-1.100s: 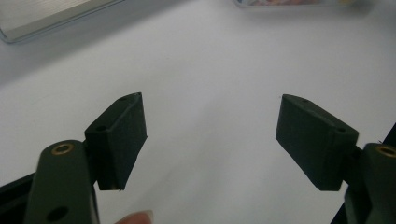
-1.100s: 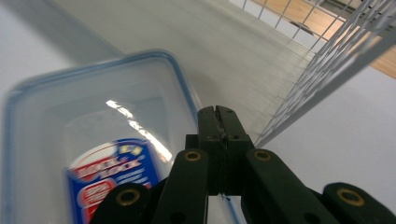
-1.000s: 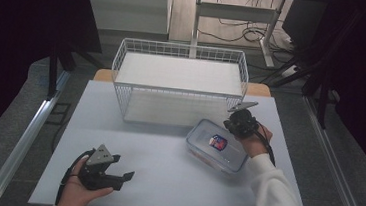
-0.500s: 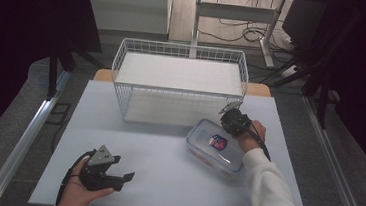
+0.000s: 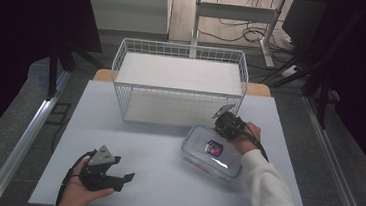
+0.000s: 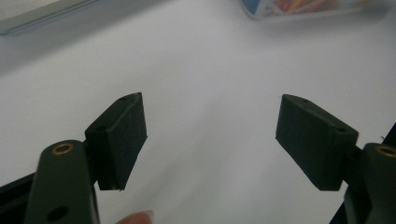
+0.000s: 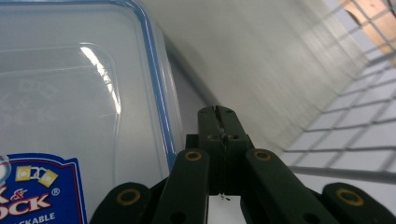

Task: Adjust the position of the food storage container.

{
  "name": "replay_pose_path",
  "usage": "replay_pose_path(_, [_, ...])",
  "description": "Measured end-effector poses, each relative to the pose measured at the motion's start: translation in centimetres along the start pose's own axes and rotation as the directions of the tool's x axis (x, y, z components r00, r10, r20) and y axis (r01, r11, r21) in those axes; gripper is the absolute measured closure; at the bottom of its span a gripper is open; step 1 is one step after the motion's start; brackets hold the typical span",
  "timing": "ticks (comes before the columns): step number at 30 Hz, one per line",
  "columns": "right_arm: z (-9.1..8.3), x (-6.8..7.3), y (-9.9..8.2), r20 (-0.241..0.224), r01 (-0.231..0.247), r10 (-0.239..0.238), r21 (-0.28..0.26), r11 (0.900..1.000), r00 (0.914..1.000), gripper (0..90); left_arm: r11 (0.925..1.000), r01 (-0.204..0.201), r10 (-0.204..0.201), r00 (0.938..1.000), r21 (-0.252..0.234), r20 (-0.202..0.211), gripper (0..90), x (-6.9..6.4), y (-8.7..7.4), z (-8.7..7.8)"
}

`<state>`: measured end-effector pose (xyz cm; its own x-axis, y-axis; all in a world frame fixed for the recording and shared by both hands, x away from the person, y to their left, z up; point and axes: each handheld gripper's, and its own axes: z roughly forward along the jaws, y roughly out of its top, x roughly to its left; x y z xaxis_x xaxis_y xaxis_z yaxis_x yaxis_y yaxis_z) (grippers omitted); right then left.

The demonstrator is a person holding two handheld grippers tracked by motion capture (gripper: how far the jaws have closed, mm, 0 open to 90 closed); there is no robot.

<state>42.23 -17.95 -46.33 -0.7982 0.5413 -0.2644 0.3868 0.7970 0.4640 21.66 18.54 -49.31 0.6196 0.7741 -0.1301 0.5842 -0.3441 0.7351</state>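
Dark curtains hang on both sides of the room, and cables trail over the floor beyond the white bench [image 5: 164, 181]. A white wire basket [image 5: 179, 82] sits at the bench's far edge, its floor bare. Just in front of its right corner lies a clear plastic food container [image 5: 212, 150] with a blue-rimmed lid and a blue label, turned at a slant toward the right edge.

The right tool [image 5: 226, 124] hangs at the container's far end, in the narrow strip between it and the basket. Its jaws are pressed tight together with nothing between them, the tips beside the blue rim [image 7: 156, 84] rather than on it. The left tool [image 5: 125, 178] rests in the hand near the front-left corner, jaws standing apart over bare bench, holding nothing.

I'd judge the step in hand to be getting a grip on the container. To do it well, the right tool would have to spread first, then take the rim or a lid flap squarely; closed tips will only skid on the slick lid.

Room is tight on the basket side, where the wires could catch the tool. The middle and left of the bench are free, so the container could be drawn that way.
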Motion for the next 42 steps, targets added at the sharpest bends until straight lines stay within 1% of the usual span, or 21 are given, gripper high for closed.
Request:
replay_pose_path(2, [-0.1, 0.3, 0.1, -0.006, 0.01, -0.01, 0.002, 0.9999, 0.9999, 88.9, 1.0, 0.0, 0.0, 1.0, 0.001, 0.0, 24.5, 0.0, 0.0, 0.0])
replay_pose_path(3, [-0.2, 0.9, 0.3, -0.02, 0.035, -0.035, 0.001, 0.9994, 0.9992, 88.9, 1.0, -0.001, 0.001, 1.0, 0.002, 0.0, 24.4, 0.0, 0.0, 0.0])
replay_pose_path(10, [-0.5, 3.2, 1.0, -0.068, 0.095, -0.095, -0.004, 0.9955, 0.9931, 89.0, 1.0, 0.003, -0.003, 1.0, 0.001, 0.004, 24.4, 0.0, 0.0, 0.0])
replay_pose_path(13, [-0.5, 4.3, 1.4, -0.097, 0.12, -0.122, -0.017, 0.9926, 0.9878, 89.0, 1.0, 0.005, -0.005, 1.0, 0.004, 0.004, 24.4, 0.0, 0.0, 0.1])
replay_pose_path(17, [-0.6, 5.6, 1.8, -0.118, 0.155, -0.157, -0.023, 0.9876, 0.9805, 89.0, 1.0, 0.005, -0.005, 1.0, 0.007, 0.004, 24.4, 0.1, -0.1, 0.1])
replay_pose_path(20, [-0.7, 6.3, 2.0, -0.12, 0.165, -0.167, -0.029, 0.9859, 0.9785, 88.9, 1.0, 0.006, -0.006, 1.0, 0.008, 0.004, 24.4, 0.1, -0.1, 0.1])
replay_pose_path(24, [-0.7, 6.5, 1.9, -0.116, 0.167, -0.169, -0.034, 0.9854, 0.9787, 88.9, 0.9999, 0.008, -0.008, 1.0, 0.008, 0.002, 24.4, 0.1, -0.1, 0.1])
replay_pose_path(26, [-1.2, 6.4, 1.8, -0.101, 0.149, -0.155, -0.062, 0.9869, 0.9828, 88.9, 0.9999, 0.013, -0.013, 0.9999, 0.004, 0.001, 24.4, 0.2, -0.1, 0.0])
replay_pose_path(27, [-1.7, 6.2, 1.8, -0.091, 0.13, -0.137, -0.079, 0.9884, 0.9864, 88.8, 0.9999, 0.015, -0.015, 0.9999, 0.003, 0.001, 24.4, 0.2, -0.1, 0.0])
replay_pose_path(29, [-3.0, 6.0, 1.4, -0.082, 0.07, -0.081, -0.126, 0.9895, 0.9934, 88.8, 0.9999, 0.017, -0.017, 0.9999, 0.001, -0.001, 24.5, 0.3, -0.2, 0.0])
replay_pose_path(31, [-4.2, 5.7, 0.7, -0.061, 0.031, -0.041, -0.16, 0.9866, 0.9973, 88.8, 0.9998, 0.02, -0.02, 0.9998, 0.004, -0.002, 24.5, 0.3, -0.2, -0.1])
replay_pose_path(32, [-4.2, 5.7, 0.7, -0.061, 0.031, -0.041, -0.16, 0.9866, 0.9973, 88.8, 0.9998, 0.02, -0.02, 0.9998, 0.004, -0.002, 24.5, 0.3, -0.2, -0.1])
replay_pose_path(33, [-5.5, 5.5, -0.4, -0.045, -0.014, 0.006, -0.193, 0.9811, 0.999, 88.8, 0.9998, 0.02, -0.02, 0.9998, 0.005, -0.002, 24.4, 0.4, -0.2, 0.0])
replay_pose_path(34, [-6.1, 5.4, -1.1, -0.041, -0.042, 0.034, -0.209, 0.977, 0.9986, 88.8, 0.9997, 0.023, -0.023, 0.9997, 0.005, -0.003, 24.4, 0.3, -0.2, 0.0])
replay_pose_path(35, [-6.6, 5.2, -1.9, -0.041, -0.073, 0.066, -0.223, 0.972, 0.997, 88.8, 0.9997, 0.023, -0.023, 0.9997, 0.005, -0.004, 24.4, 0.3, -0.2, 0.0])
replay_pose_path(36, [-7.2, 5.0, -2.6, -0.041, -0.102, 0.096, -0.222, 0.9696, 0.9946, 88.8, 0.9997, 0.022, -0.022, 0.9997, 0.003, -0.005, 24.5, 0.3, -0.2, 0.0])
replay_pose_path(37, [-7.2, 5.0, -2.6, -0.041, -0.102, 0.096, -0.222, 0.9696, 0.9946, 88.8, 0.9997, 0.022, -0.022, 0.9997, 0.003, -0.005, 24.4, 0.3, -0.2, 0.0])
replay_pose_path(39, [-8.2, 4.5, -4.2, -0.018, -0.141, 0.141, -0.226, 0.9639, 0.9899, 88.8, 0.9998, 0.018, -0.018, 0.9998, 0.004, -0.007, 24.5, 0.2, -0.2, 0.0])
replay_pose_path(40, [-9.1, 4.1, -5.9, -0.019, -0.209, 0.211, -0.238, 0.9485, 0.9774, 88.8, 0.9998, 0.018, -0.018, 0.9998, 0.005, -0.009, 24.4, 0.2, -0.2, 0.0])
replay_pose_path(41, [-9.1, 4.1, -5.9, -0.019, -0.209, 0.211, -0.238, 0.9485, 0.9774, 88.8, 0.9998, 0.018, -0.018, 0.9998, 0.005, -0.01, 24.4, 0.2, -0.2, 0.0])
replay_pose_path(42, [-9.7, 3.9, -7.7, -0.016, -0.271, 0.276, -0.245, 0.9307, 0.961, 88.8, 0.9997, 0.022, -0.022, 0.9997, 0.008, -0.011, 24.4, 0.3, -0.2, 0.0])
